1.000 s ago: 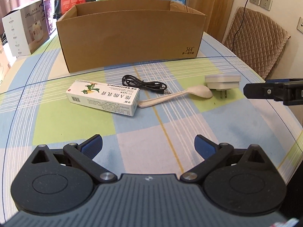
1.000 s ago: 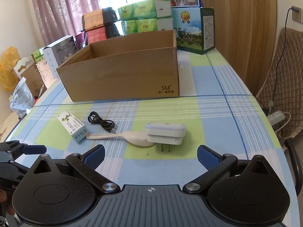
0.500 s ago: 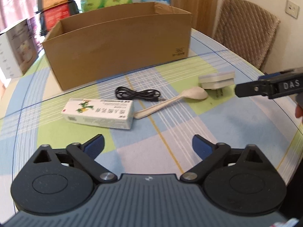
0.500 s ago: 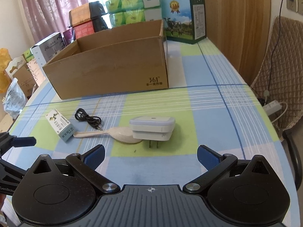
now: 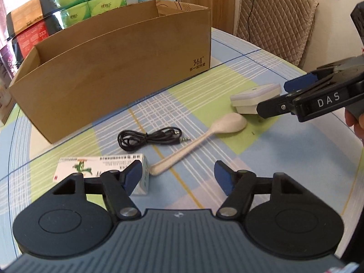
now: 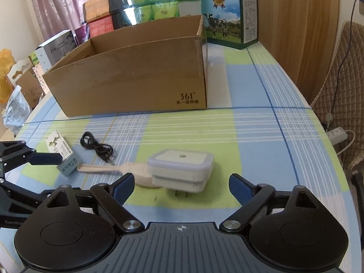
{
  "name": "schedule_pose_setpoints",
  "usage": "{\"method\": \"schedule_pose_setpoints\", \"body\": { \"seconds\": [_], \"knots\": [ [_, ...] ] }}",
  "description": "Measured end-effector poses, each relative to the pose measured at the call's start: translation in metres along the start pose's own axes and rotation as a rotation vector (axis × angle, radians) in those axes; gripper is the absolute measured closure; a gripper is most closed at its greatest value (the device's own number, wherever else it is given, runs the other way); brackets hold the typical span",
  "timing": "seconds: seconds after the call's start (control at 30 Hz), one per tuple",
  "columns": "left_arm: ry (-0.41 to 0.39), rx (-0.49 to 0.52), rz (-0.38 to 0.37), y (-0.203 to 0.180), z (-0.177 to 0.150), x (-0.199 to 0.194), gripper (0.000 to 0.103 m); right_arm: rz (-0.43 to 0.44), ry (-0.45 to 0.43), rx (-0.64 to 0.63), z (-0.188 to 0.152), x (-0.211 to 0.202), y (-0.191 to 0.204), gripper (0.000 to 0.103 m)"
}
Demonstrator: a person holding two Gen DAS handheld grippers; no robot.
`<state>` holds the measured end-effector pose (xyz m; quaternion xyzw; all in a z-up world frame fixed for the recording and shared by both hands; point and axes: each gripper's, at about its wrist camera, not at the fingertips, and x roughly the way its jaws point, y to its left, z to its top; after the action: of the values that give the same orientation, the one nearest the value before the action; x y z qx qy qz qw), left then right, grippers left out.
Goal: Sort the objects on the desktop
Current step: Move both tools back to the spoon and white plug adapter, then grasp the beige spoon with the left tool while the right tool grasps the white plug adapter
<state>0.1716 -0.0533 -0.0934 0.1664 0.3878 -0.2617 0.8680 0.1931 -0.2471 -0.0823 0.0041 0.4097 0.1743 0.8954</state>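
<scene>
Both claws gape wide, holding nothing: left gripper [image 5: 178, 176] by the carton [image 5: 100, 166], right gripper [image 6: 180, 185] near the plug [image 6: 182, 168].

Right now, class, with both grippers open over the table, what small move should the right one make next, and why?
Probably ease the right gripper forward and down until the white plug sits between its fingers, then close. The plug lies directly ahead of the open jaws, nothing is held yet, and the cardboard box behind it stands open to receive it.
</scene>
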Motion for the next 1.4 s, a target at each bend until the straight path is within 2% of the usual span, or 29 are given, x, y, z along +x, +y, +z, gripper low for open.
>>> {"method": "schedule_pose_setpoints", "body": {
  "seconds": [0.23, 0.33, 0.37, 0.43, 0.6, 0.67, 0.8, 0.83, 0.9, 0.93, 1.03, 1.13, 1.27, 1.4],
  "knots": [
    [-0.006, 0.047, -0.026, 0.001, 0.01, 0.015, 0.037, 0.01, 0.037, -0.002, 0.009, 0.019, 0.003, 0.02],
    [-0.002, 0.06, -0.044, 0.001, 0.012, 0.021, 0.038, 0.0, 0.05, 0.011, 0.011, 0.024, 0.001, 0.029],
    [0.0, 0.071, -0.05, -0.001, 0.013, 0.023, 0.039, -0.003, 0.056, 0.014, 0.011, 0.025, 0.001, 0.035],
    [0.004, 0.097, -0.063, -0.005, 0.015, 0.027, 0.041, -0.008, 0.057, 0.011, 0.01, 0.024, 0.0, 0.036],
    [0.003, 0.157, -0.1, -0.016, 0.021, 0.037, 0.053, -0.035, 0.048, 0.019, 0.008, 0.018, -0.004, 0.039],
    [0.004, 0.178, -0.107, -0.02, 0.023, 0.042, 0.064, -0.035, 0.048, 0.043, 0.007, 0.016, -0.008, 0.039],
    [-0.007, 0.22, -0.119, -0.022, 0.026, 0.051, 0.065, -0.04, 0.045, 0.056, 0.007, 0.013, -0.013, 0.039],
    [-0.004, 0.213, -0.127, -0.021, 0.027, 0.052, 0.066, -0.042, 0.043, 0.055, 0.007, 0.012, -0.013, 0.039],
    [0.01, 0.196, -0.133, -0.019, 0.029, 0.053, 0.077, -0.045, 0.038, 0.052, 0.007, 0.01, -0.013, 0.039],
    [0.016, 0.192, -0.125, -0.02, 0.029, 0.052, 0.087, -0.045, 0.037, 0.05, 0.006, 0.01, -0.013, 0.039],
    [0.046, 0.186, -0.101, -0.028, 0.027, 0.045, 0.093, -0.043, 0.036, 0.053, 0.005, 0.007, -0.011, 0.039],
    [0.084, 0.113, -0.092, -0.035, 0.021, 0.035, 0.1, -0.038, 0.027, 0.058, 0.003, 0.001, -0.009, 0.04],
    [0.138, 0.026, -0.03, -0.046, 0.009, 0.019, 0.102, -0.042, 0.017, 0.041, -0.003, -0.009, -0.005, 0.04],
    [0.13, -0.035, -0.01, -0.049, -0.007, 0.005, 0.101, -0.045, 0.03, 0.019, -0.011, -0.016, -0.004, 0.04]
  ]
}}
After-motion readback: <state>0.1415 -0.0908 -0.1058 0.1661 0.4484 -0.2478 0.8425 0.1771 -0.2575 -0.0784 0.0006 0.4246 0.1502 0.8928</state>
